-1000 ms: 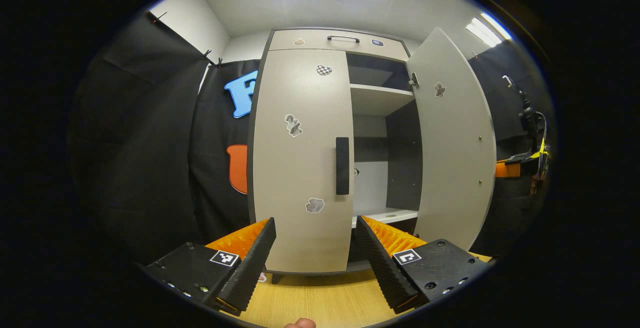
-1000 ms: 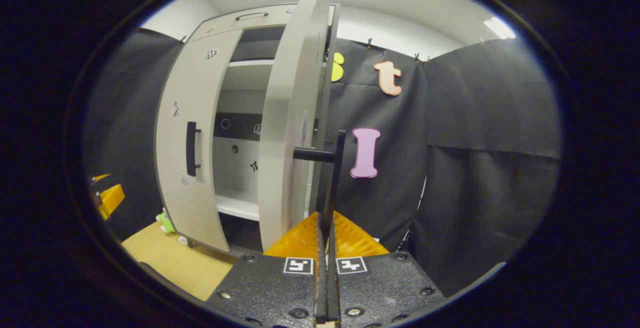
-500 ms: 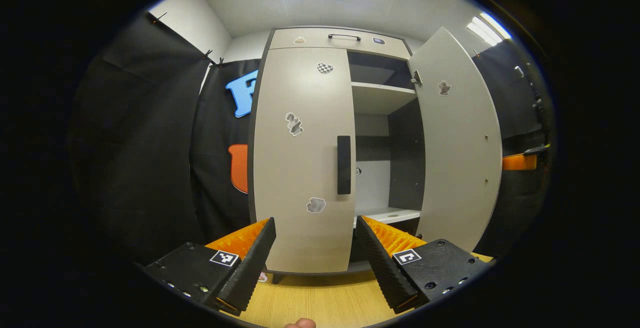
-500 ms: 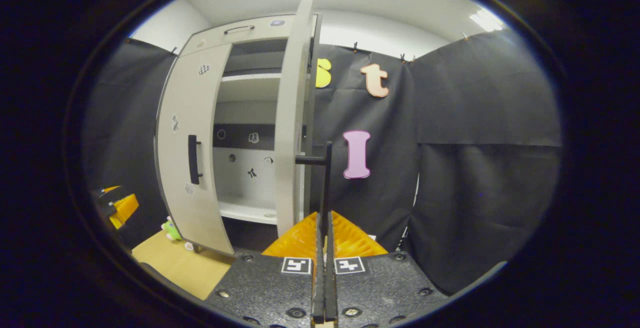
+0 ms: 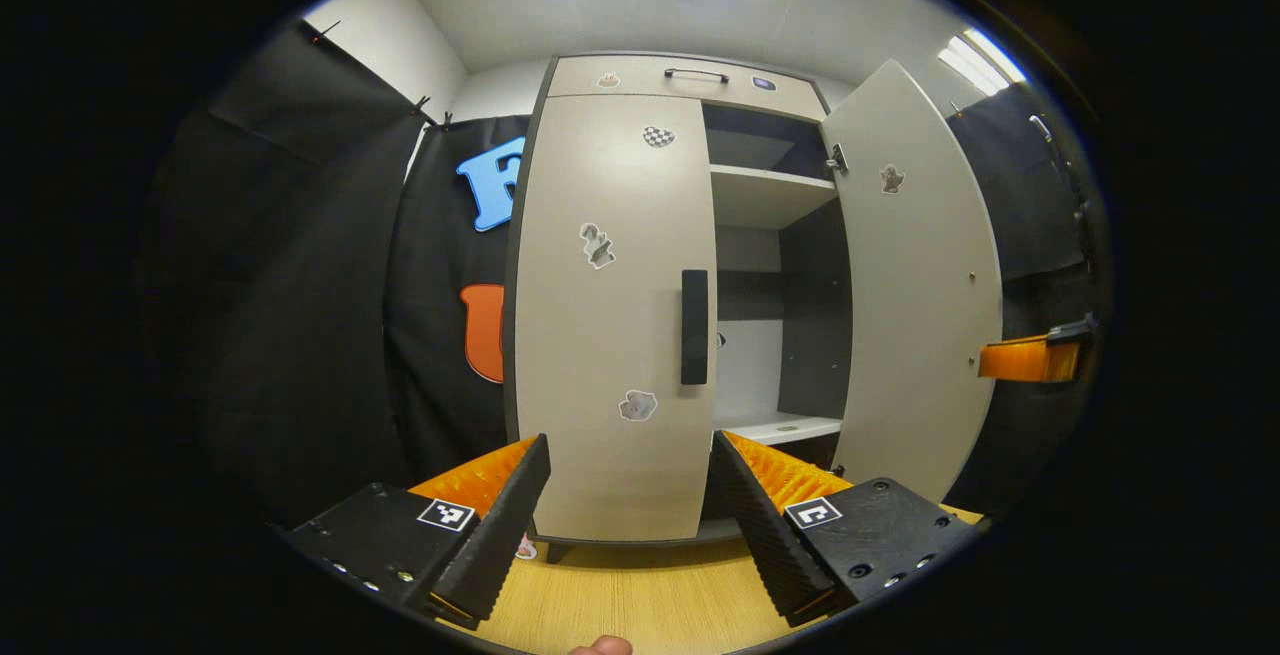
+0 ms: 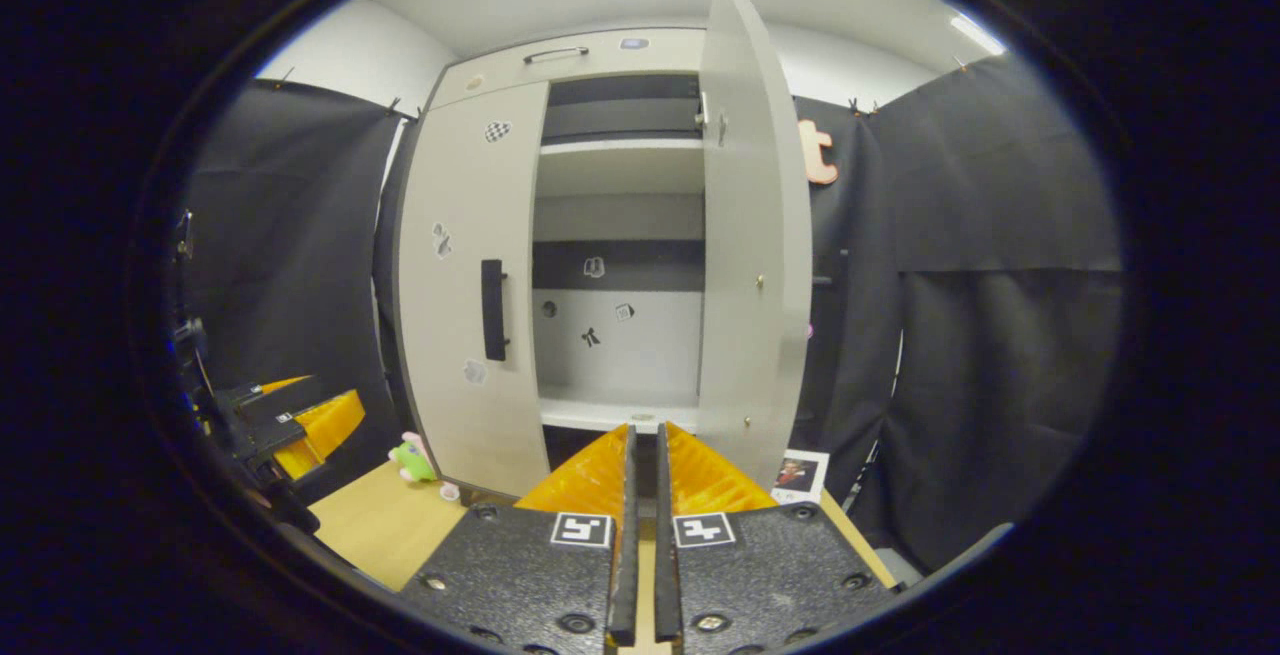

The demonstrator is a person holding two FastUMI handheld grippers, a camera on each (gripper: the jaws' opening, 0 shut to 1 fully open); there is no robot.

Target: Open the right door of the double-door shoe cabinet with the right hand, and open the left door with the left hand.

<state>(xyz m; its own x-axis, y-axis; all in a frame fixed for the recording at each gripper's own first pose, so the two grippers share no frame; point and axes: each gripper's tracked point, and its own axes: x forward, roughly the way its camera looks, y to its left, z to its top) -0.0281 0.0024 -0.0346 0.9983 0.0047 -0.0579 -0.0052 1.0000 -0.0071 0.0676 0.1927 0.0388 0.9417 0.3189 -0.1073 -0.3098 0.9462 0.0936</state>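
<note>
Left gripper [image 5: 630, 505] is held released, jaws wide apart, nothing between them. Left door [image 5: 610, 315] is seen at 12 o'clock, closed, its handle [image 5: 694, 327] untouched. Right gripper [image 6: 640, 535] is nearly clenched, a thin gap left, nothing grasped. Right door [image 6: 752, 265] is swung open at 1 o'clock, clear of the gripper. Shelves [image 6: 620, 150] are exposed at 12 o'clock. Wooden surface [image 5: 640, 600] lies below.

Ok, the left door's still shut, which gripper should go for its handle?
Left. The left gripper faces the closed left door with jaws open, its handle just ahead. The right gripper sits before the open right door, jaws nearly closed.
</note>
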